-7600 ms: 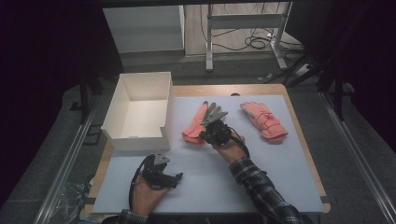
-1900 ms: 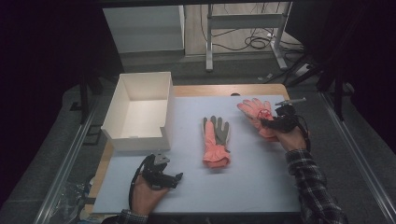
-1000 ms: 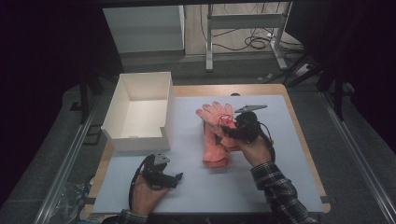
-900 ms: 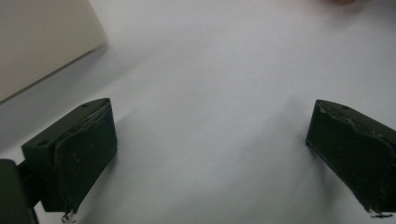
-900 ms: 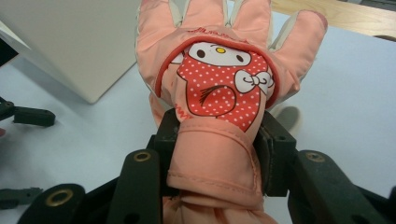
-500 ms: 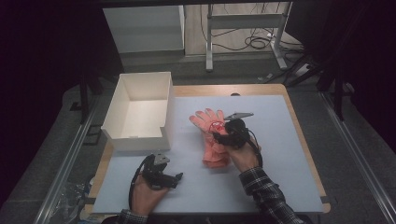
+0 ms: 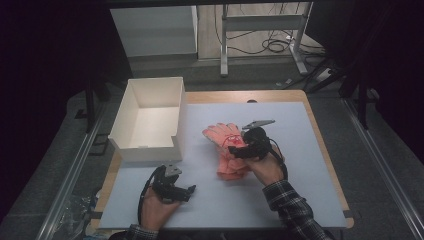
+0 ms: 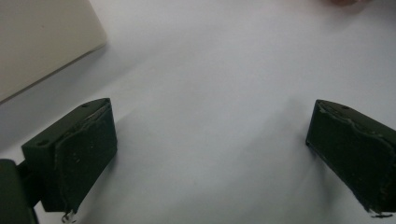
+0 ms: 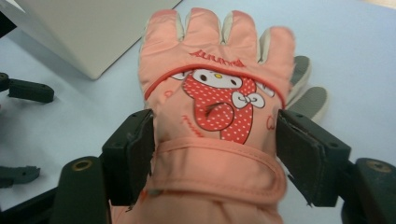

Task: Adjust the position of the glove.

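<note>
Mid-table: right gripper (image 9: 215,140) opening, jaws astride the cuff of the upper pink glove (image 9: 215,107), pads just off the fabric, stacked on its mate (image 7: 232,165). Risk: a pad catching the cuff on withdrawal and dragging the stack askew. Left gripper (image 8: 210,154), spread wide and empty, near the front edge (bare mat beneath). White box (image 7: 147,117) at the left edge; nothing between.

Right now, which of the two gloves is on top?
The glove with the cartoon patch, between the right gripper's jaws. It lies across the lower glove, whose grey fingertips poke out beside it.
</note>
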Demonstrator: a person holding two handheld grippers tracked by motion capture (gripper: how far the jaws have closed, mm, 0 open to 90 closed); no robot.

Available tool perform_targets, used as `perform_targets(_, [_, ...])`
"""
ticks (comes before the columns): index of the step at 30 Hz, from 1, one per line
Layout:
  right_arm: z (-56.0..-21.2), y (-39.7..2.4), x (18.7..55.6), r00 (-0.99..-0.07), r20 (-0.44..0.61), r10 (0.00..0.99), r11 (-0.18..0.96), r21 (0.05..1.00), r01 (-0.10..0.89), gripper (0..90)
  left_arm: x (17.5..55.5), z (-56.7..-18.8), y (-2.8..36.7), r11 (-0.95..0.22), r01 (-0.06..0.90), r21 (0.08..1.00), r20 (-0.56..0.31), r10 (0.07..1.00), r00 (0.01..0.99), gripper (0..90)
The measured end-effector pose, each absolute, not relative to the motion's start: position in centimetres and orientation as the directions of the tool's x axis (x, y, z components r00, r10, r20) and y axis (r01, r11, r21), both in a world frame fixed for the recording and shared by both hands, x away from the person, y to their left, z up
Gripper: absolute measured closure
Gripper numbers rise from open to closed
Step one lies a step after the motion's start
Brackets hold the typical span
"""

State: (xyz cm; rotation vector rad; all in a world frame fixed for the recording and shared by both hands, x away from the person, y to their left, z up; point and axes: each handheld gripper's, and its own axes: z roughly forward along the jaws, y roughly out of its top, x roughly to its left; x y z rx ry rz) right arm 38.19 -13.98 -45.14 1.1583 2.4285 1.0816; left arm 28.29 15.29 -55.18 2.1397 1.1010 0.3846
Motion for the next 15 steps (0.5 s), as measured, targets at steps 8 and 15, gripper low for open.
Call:
perform_targets(8, [-44.2, -16.1, 37.2, -0.669, 0.102, 0.736, 0.414, 0.714, 0.564, 26.5, 28.3, -55.2, 15.3, -0.401, 0.596, 0.696, -0.047, 0.802, 0.595, 1.9])
perform_targets(15, [-44.1, -18.7, 35.7, -0.677, 0.097, 0.730, 0.431, 0.703, 0.566, 27.1, 28.3, -55.2, 15.3, -0.406, 0.595, 0.694, -0.045, 0.801, 0.598, 1.9])
